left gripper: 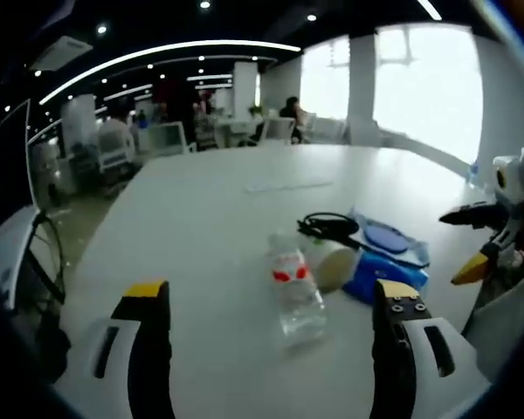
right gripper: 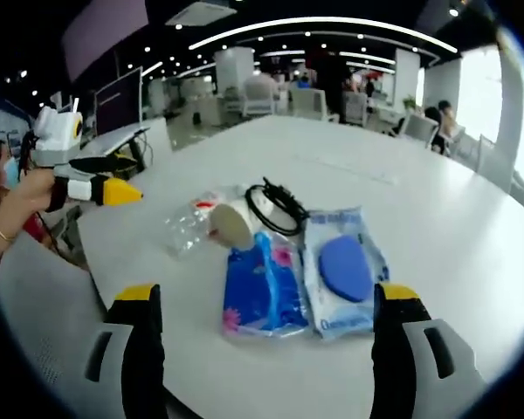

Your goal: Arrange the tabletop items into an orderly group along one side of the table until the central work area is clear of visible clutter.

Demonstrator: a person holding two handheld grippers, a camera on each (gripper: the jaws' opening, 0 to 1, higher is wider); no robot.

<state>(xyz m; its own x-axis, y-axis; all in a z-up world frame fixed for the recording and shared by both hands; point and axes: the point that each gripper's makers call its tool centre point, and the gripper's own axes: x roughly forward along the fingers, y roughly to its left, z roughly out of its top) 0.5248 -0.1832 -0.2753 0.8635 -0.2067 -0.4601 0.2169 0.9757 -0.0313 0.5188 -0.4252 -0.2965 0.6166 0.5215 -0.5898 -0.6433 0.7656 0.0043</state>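
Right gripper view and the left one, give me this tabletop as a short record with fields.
surface: white table
bottle: clear water bottle, lying on its side
cable: black coiled cable, behind the packs
packs: blue tissue pack beside wet wipes pack
roll: cream tape roll, by the bottle
left gripper: open
right gripper: open

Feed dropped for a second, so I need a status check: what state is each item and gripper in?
Water bottle: lying on its side, capped.
Paper cup: tipped over.
Black cable: coiled.
Blue tissue pack: flat, closed.
Wipes pack: flat, lid shut.
Left gripper: open, empty.
Right gripper: open, empty.
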